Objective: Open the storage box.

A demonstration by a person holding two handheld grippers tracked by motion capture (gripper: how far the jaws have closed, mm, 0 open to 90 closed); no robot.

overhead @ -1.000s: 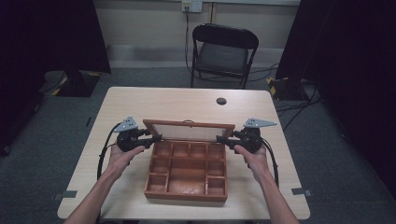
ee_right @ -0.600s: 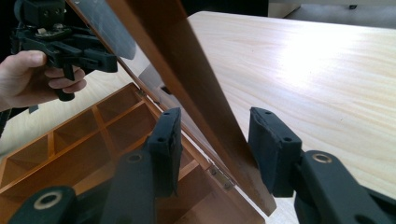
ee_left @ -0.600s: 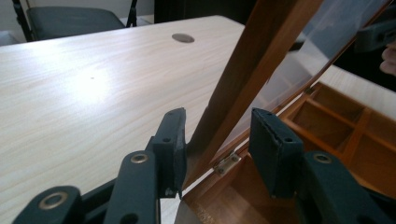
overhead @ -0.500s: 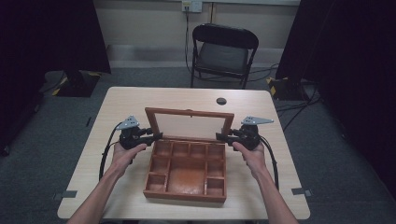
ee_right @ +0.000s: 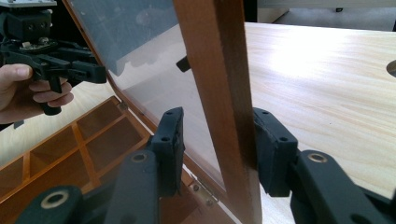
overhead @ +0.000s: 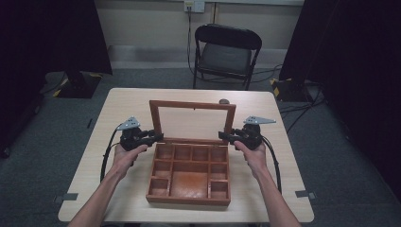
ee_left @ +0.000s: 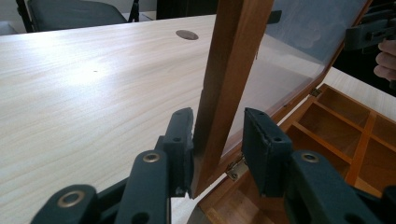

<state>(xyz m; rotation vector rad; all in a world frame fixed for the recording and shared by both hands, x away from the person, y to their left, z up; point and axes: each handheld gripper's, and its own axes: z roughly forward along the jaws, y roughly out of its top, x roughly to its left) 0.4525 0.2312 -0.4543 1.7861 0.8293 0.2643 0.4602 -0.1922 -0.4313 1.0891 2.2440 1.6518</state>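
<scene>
standing near upright, the glass-paned lid (overhead: 192,119) rises from the rear edge of the wooden box (overhead: 189,172), joined there by small metal hinges (ee_left: 235,166). the box sits on the table (overhead: 90,165) between the person's two forearms, its divided compartments uncovered and bare.

the left gripper (overhead: 153,137) is positioned at the left side rail of the lid, low on the frame and close to the hinge. in the left gripper view, its jaws straddle the wooden rail (ee_left: 229,79): one pad sits close against the outer face, while the other pad stands visibly apart from the rail on the glass side. the jaws are therefore spread, not clamped.

the right gripper (overhead: 226,136) is positioned at the right side rail of the lid, also low on the frame. in the right gripper view, the rail (ee_right: 219,93) passes between both jaws; the outer pad lies against the wood, and the inner pad stands off the pane with a gap. this gripper is likewise released.

beyond the lid, a small dark round grommet (overhead: 224,101) is set in the table top, and a black folding chair (overhead: 226,54) stands further behind the box.
</scene>
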